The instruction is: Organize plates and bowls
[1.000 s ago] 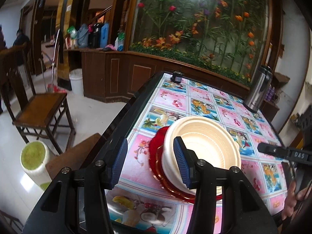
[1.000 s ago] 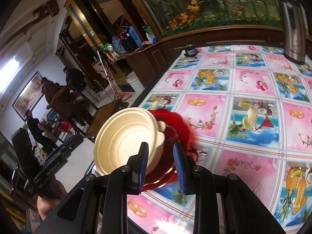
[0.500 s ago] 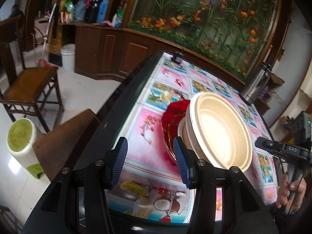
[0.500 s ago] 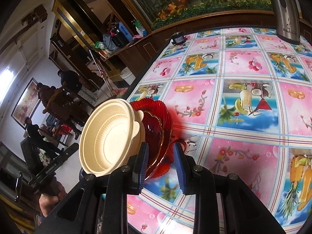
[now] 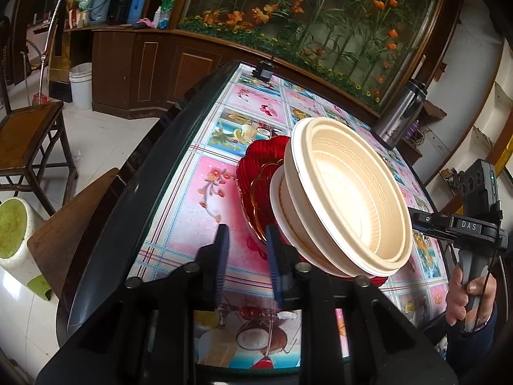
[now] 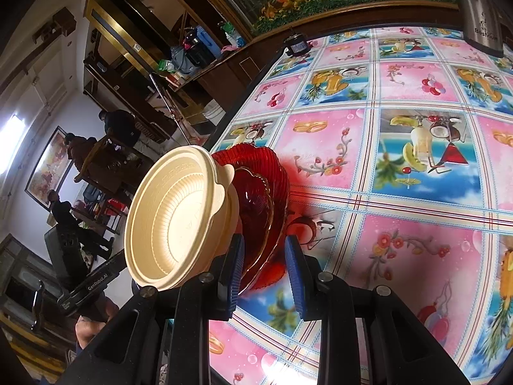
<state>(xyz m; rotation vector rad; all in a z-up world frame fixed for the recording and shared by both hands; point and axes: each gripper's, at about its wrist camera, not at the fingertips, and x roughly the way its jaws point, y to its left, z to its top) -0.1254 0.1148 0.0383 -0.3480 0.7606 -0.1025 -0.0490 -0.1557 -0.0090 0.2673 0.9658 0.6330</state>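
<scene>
**Tilted stack of bowls and plates held over the fruit-print table**

The right gripper (image 6: 262, 272) is clamped on the rim of the red ribbed glass plates (image 6: 266, 192), which carry the cream plastic bowls (image 6: 173, 218); the stack stands steeply tilted above the glossy pink-and-blue fruit-print table (image 6: 416, 176). The left gripper (image 5: 247, 256) has just been closing; its jaws stand narrowed with nothing between them, beside the plates. Readable writing: "DAS" and "GenRobot.AI" on the handles, and "Bestrium", roughly, on the steel flask (image 6: 481, 9).
</scene>
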